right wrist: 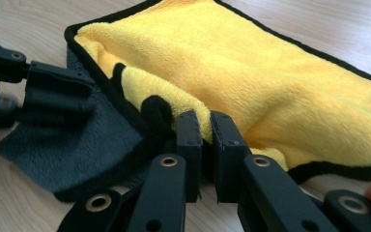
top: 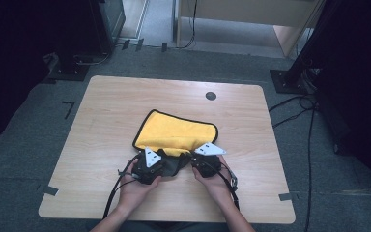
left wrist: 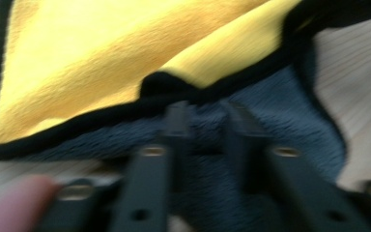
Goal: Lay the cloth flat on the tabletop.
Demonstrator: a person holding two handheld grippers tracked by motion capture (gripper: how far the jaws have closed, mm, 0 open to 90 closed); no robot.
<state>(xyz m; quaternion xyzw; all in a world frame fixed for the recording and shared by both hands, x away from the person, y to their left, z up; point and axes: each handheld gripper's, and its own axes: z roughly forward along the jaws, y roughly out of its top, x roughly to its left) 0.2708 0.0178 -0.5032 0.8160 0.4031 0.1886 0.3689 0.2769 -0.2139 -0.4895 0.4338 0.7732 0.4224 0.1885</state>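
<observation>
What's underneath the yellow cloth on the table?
Under the yellow cloth lies the wooden table. At its near edge its own grey underside shows, turned out. Anything beneath the rest is covered.

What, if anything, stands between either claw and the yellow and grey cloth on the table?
Nothing visible does. Both the left claw and the right claw are already at the near edge of the cloth. In the right gripper view, the right claw is pressed against the cloth's black-trimmed fold; the left claw sits over the grey side.
</observation>
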